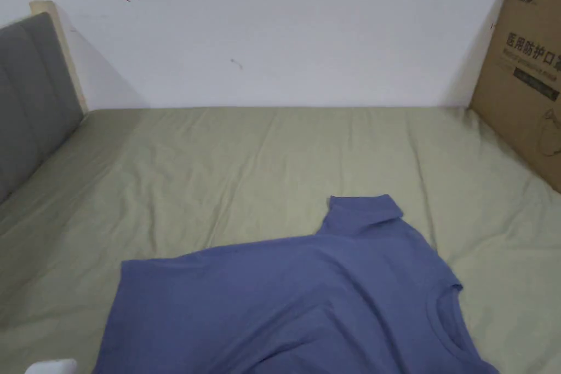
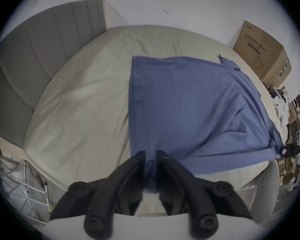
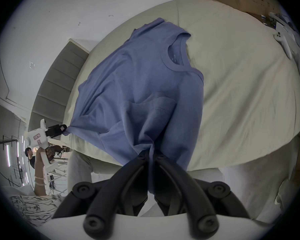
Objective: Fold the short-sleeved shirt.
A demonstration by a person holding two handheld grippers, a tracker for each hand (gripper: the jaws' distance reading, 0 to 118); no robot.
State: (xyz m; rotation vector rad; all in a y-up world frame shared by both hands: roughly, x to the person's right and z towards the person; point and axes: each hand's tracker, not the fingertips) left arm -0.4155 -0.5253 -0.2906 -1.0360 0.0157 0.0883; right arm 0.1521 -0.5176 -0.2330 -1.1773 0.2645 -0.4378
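A white wall [image 1: 285,30] backs a bed [image 1: 230,172] covered in a pale green sheet, with a grey padded headboard [image 1: 30,101] at the left and a cardboard box [image 1: 526,74] leaning at the right. The blue shirt [image 1: 307,298] lies spread over the near part of the bed, its neck hole toward the right and one short sleeve [image 1: 364,213] pointing toward the wall.

In the left gripper view, the left gripper [image 2: 150,154] has its black jaws pressed together on a gathered corner of the shirt [image 2: 189,105] at the bed's near edge, the cloth bunched between them. The hem runs straight away from that pinch, and the fabric stretches off to the right, where the other gripper [image 2: 284,150] holds the far corner.

In the right gripper view, the right gripper [image 3: 150,152] pinches a bunch of shirt [image 3: 137,81] cloth, which fans out from the jaws in folds and hangs a little below them. The neckline [image 3: 178,53] lies beyond, flat on the sheet. At the left of this view the left gripper [image 3: 63,130] grips its corner, pulling the cloth to a point, with a hand [image 3: 47,154] around its white handle. White controllers [image 3: 284,42] rest at the bed's far right edge.
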